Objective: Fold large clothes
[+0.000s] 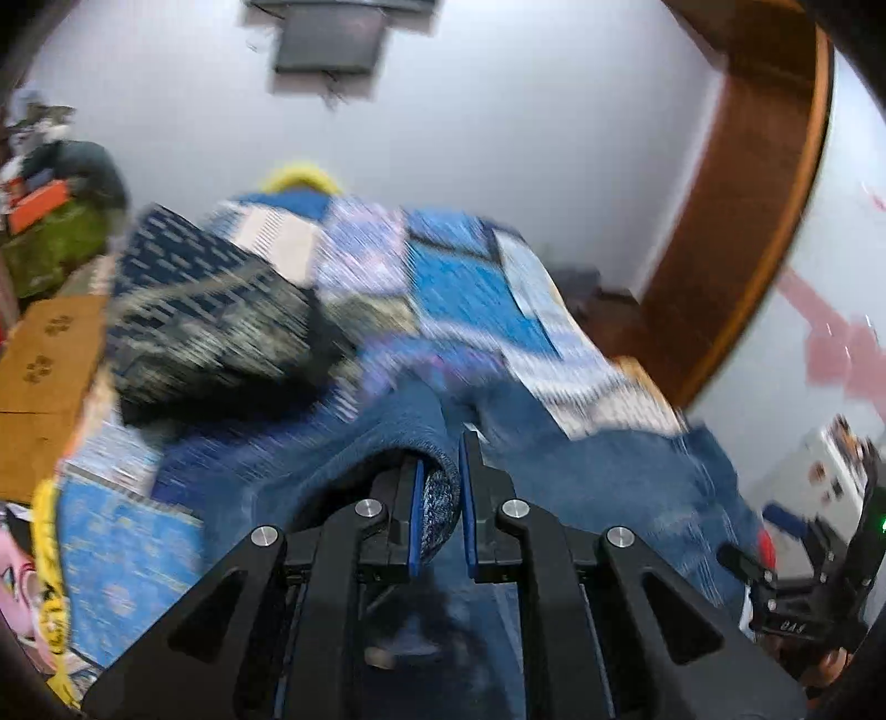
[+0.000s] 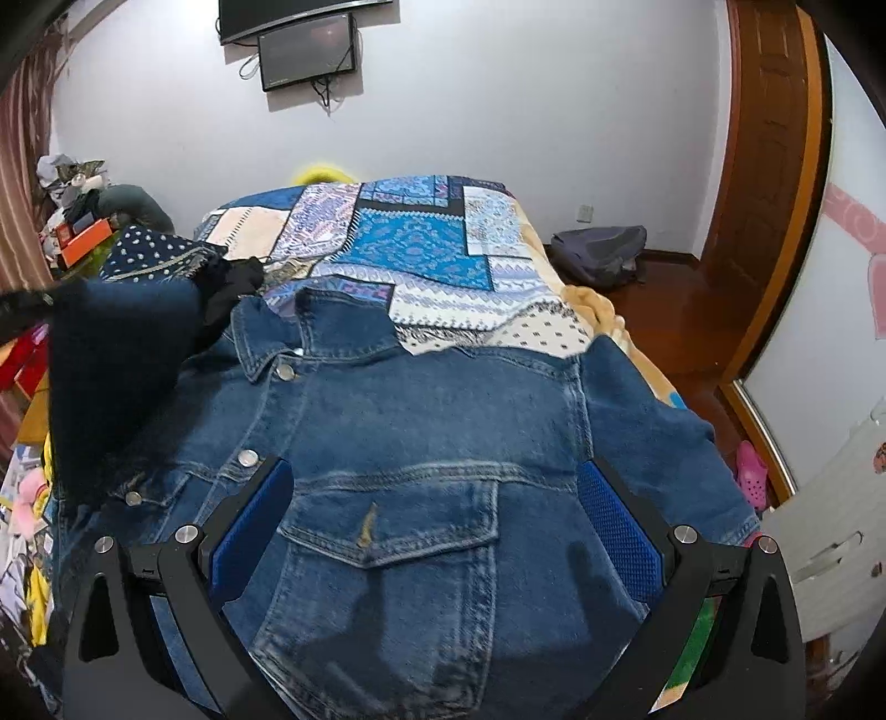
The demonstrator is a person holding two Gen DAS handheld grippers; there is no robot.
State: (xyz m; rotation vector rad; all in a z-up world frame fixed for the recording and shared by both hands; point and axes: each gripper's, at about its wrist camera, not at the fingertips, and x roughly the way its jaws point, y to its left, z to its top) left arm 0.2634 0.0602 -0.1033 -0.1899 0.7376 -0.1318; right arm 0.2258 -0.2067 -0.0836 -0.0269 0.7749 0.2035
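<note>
A blue denim jacket point(image 2: 421, 421) lies front up on the patchwork bedspread point(image 2: 421, 243), collar toward the far end, a chest pocket near me. My right gripper point(image 2: 434, 493) is open, its blue pads wide apart just above the jacket's chest. My left gripper point(image 1: 441, 471) is shut on a fold of the jacket's denim point(image 1: 437, 498), lifted off the bed; that view is motion-blurred. In the right wrist view the lifted dark denim part point(image 2: 116, 376) hangs at the left. The right gripper point(image 1: 814, 576) also shows at the left wrist view's right edge.
A dark dotted garment point(image 2: 155, 249) lies at the bed's far left. A grey backpack point(image 2: 601, 252) sits on the wooden floor by the door point(image 2: 769, 183). Cardboard boxes point(image 1: 39, 376) and clutter stand left of the bed. A monitor point(image 2: 307, 52) hangs on the far wall.
</note>
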